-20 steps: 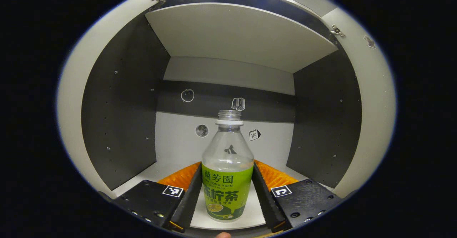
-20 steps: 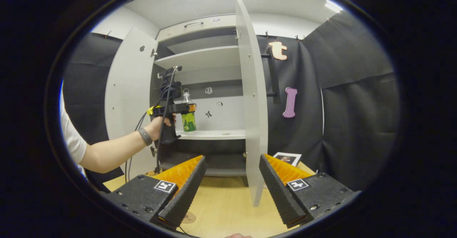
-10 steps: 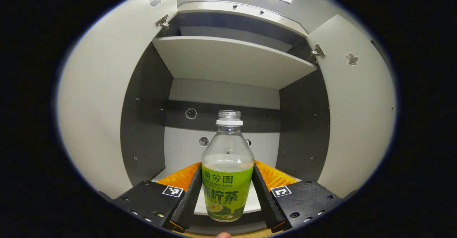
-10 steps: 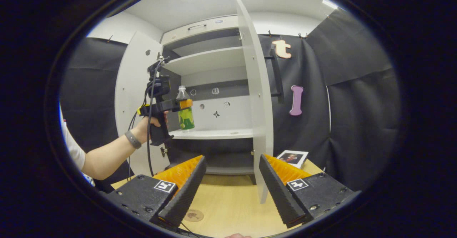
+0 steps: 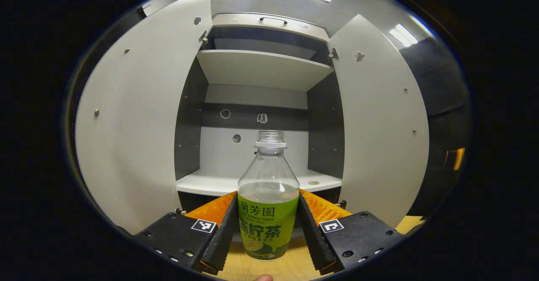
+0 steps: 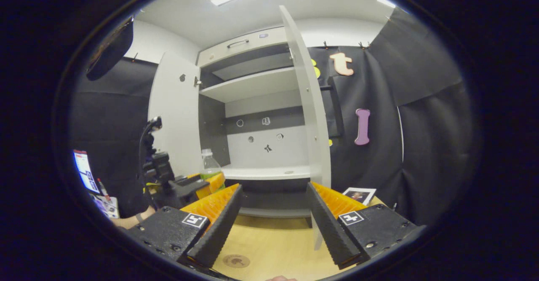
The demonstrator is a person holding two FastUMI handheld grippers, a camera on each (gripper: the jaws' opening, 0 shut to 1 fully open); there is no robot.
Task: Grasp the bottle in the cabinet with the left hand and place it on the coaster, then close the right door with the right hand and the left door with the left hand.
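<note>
The left gripper point(image 5: 268, 226) has both fingers pressed against the labelled belly of the clear plastic bottle with a green wrap label point(image 5: 268, 205), which stands upright between them with its base over the pale wooden tabletop point(image 5: 257, 270), out in front of the open grey-and-white cabinet point(image 5: 257, 68) and clear of its lower shelf. So the grasp looks done and the bottle is out of the cabinet; setting it down on the round brown coaster point(image 6: 236, 260) is, by my judgement, the step in hand. In the right gripper view that coaster lies on the table near the right gripper point(image 6: 273, 220), whose fingers stand wide apart with nothing between them. The same view shows the bottle low at the left, held in the left gripper beside the left white door point(image 6: 177, 116). The right white door point(image 6: 311, 116) and the left one both stand swung open, so both closings remain. The bottle has no cap, its neck is bare, and a clear liquid fills it to about the top of the label.
</note>
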